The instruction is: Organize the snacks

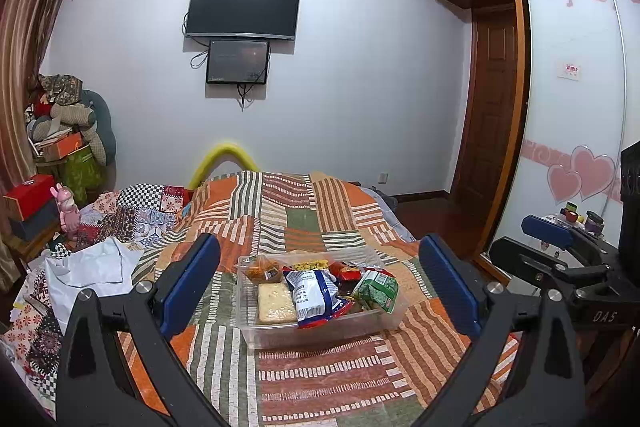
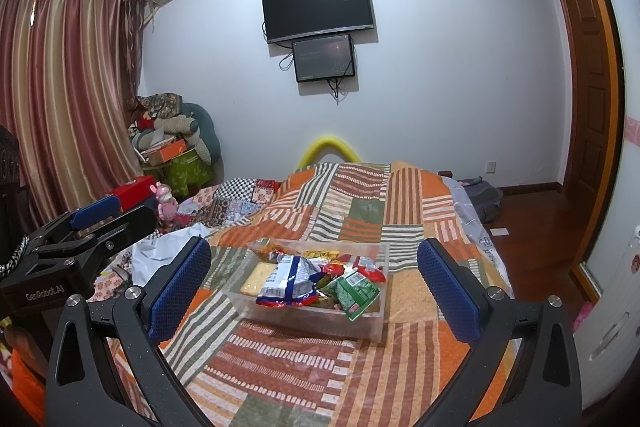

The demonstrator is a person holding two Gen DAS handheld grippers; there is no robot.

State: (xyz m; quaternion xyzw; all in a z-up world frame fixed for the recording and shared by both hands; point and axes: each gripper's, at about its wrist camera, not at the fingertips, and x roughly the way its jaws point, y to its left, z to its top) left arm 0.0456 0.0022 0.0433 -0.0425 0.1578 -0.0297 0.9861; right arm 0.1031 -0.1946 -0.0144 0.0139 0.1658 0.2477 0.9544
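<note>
on the quilt [image 1: 320, 379], clear bin [image 1: 320, 333] heaped with crinkled snack packets [image 1: 314, 293]

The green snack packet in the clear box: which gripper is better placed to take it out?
Right, probably. The green packet lies at the right end of the clear box, on the side of the right gripper. The left gripper is equally open but centred over the blue-and-white bag.

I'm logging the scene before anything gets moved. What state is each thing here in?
left gripper: open, empty
right gripper: open, empty
clear plastic bin: lidless, on the bedspread, full of snacks
blue-and-white snack bag: crumpled, on top of the pile
green snack packet: leaning on the bin's right rim
wall TV: off
</note>
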